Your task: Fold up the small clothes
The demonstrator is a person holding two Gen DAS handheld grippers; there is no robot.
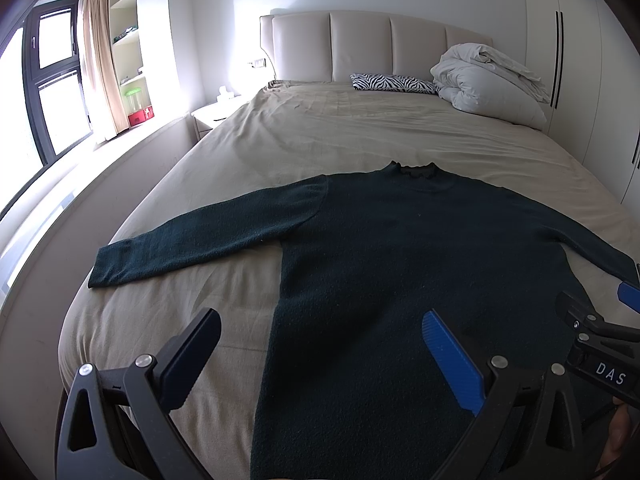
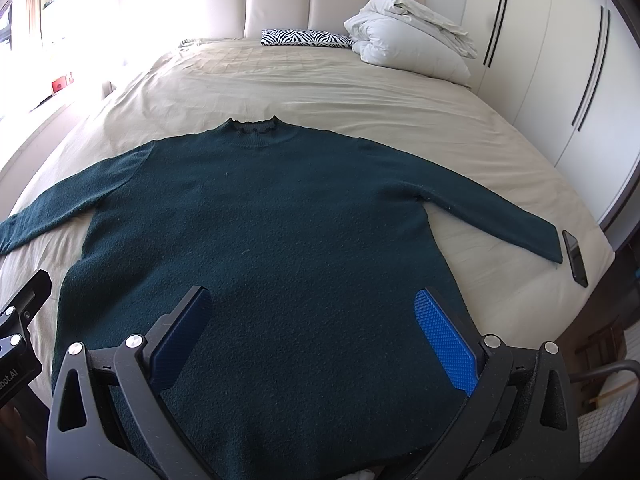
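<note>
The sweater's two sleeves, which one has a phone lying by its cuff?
The right sleeve of the sweater: a dark phone lies just past its cuff; nothing lies by the left sleeve.

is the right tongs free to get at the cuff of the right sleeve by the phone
Probably yes. The right tongs hang open over the sweater body, holding nothing, and the right cuff lies flat on the bed with nothing on top. Only the phone sits close beside it.
</note>
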